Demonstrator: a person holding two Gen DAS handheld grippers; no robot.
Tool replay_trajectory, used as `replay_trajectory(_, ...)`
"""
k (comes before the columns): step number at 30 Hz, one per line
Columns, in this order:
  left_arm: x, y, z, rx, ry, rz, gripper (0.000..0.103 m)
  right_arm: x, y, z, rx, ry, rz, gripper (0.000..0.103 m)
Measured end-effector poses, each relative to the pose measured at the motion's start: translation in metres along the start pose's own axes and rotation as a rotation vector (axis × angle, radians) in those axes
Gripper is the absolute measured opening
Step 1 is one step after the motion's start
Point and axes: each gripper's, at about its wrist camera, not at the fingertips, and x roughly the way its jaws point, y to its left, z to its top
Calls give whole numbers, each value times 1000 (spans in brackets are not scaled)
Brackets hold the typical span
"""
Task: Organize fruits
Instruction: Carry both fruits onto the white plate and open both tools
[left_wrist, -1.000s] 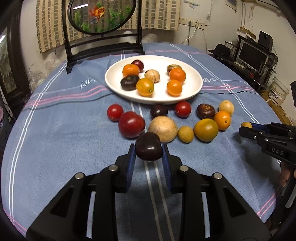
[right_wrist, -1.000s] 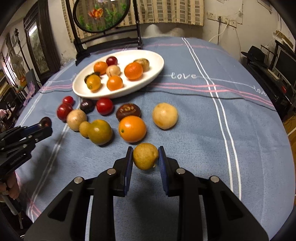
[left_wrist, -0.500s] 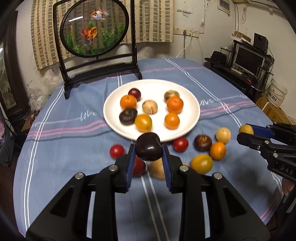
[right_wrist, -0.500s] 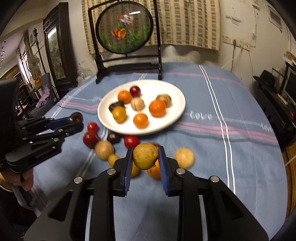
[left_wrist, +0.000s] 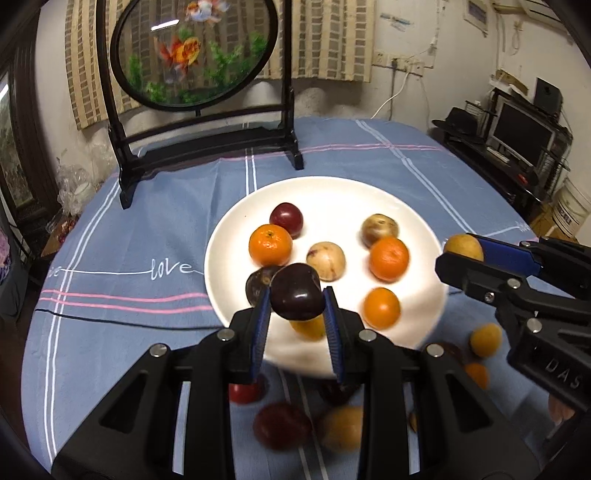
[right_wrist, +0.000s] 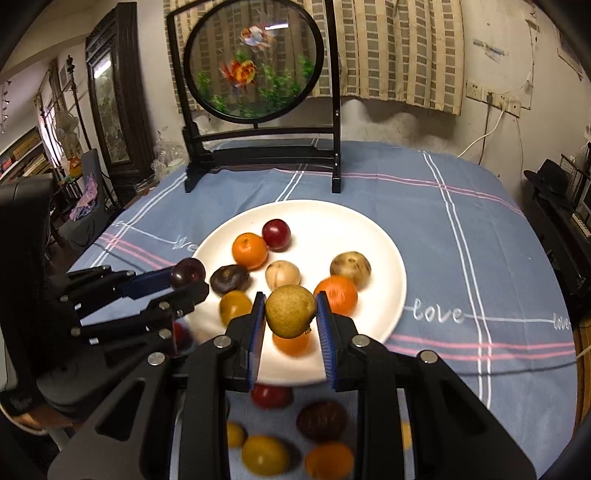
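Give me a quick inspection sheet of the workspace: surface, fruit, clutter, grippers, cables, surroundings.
Surface: round table under a blue tablecloth with white and pink stripes.
Job's things: white plate holding eight fruits, among them oranges; more loose fruit on the cloth in front of it, blurred.
Clutter: goldfish screen on a black stand behind the plate.
Grippers: left gripper shut on dark plum; right gripper shut on yellow-green fruit; both held over the plate's near edge.
Cables: white cord from a wall socket.
Surroundings: monitor on a shelf, dark cabinet.
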Motion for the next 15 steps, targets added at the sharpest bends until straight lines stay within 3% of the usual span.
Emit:
replay_trajectory(5,33,10,8,-26,44,20,29,35,-1,9,0,44,-6,27)
replay_trajectory(15,60,19,10,-51,82,34,29,73,2,12,-9,100,-1,28)
